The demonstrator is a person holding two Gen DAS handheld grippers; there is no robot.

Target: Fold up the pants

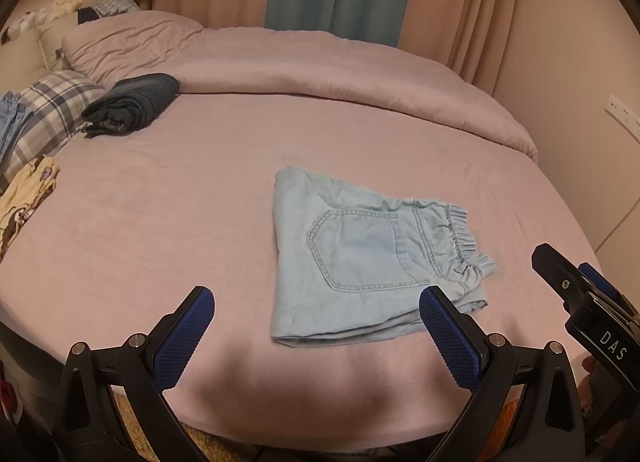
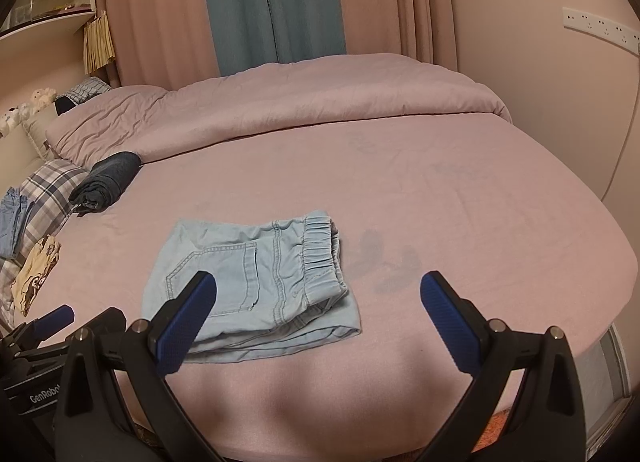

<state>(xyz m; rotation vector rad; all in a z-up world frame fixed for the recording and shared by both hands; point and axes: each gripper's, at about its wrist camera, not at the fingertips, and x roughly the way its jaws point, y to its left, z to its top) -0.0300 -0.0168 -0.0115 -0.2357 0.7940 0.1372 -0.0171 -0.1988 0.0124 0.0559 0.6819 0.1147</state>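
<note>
I took the pink bed [image 1: 168,222] as my reference and read the scene from its left side across. At the far left edge lay a plaid pillow [image 1: 52,110] with a cream printed garment [image 1: 28,198] just in front of it, and a rolled dark garment [image 1: 132,104] sat beside the pillow, close to the bunched duvet [image 1: 320,66] at the head of the bed.

My left gripper [image 1: 316,338] hung over the bed's near edge with its blue pads spread wide and nothing between them. Just beyond it, toward the middle of the bed, lay the light denim pants [image 1: 360,258], already brought down to a compact, roughly square bundle, back pocket up and elastic waistband on the right side. My right gripper [image 2: 318,324] was likewise spread apart and empty, hovering at the near edge just right of the bundle.

I judged the folding essentially done: layers were stacked and both tools were clear of the cloth. The lower edges looked slightly uneven, though the fisheye warp made that hard to trust. What remained, if anything, was a light tidy of those edges, or moving the bundle toward the other clothes at the left.
</note>
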